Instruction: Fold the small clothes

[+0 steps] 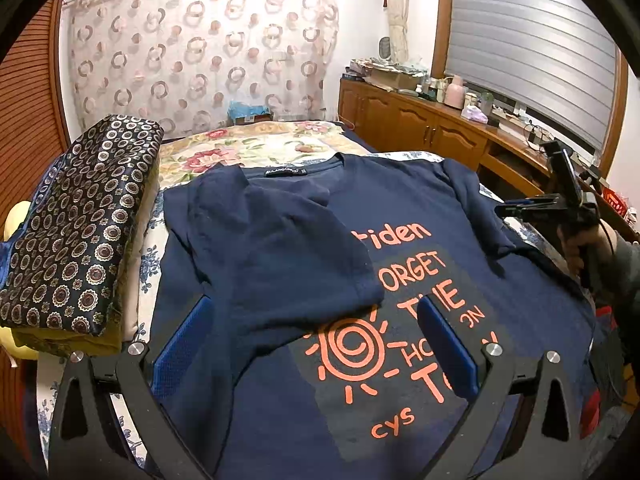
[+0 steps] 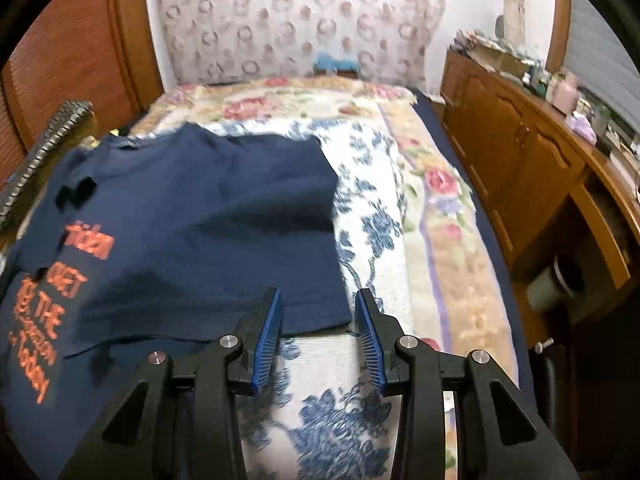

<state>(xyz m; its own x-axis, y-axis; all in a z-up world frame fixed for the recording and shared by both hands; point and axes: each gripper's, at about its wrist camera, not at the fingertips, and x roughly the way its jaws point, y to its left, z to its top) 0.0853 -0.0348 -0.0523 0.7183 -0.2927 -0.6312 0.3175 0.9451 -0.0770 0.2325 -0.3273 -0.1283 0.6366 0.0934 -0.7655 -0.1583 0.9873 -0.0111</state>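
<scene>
T-shirt [image 1: 400, 280] print reads "FORGET THE", collar label [image 1: 286, 170] too small

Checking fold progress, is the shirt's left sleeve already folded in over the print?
Yes, in the left wrist view the left sleeve lies folded inward across the navy T-shirt, covering the start of the orange lettering.

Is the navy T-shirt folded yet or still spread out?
Partly folded: the T-shirt has one sleeve side turned over the orange print; the other sleeve lies spread.
</scene>
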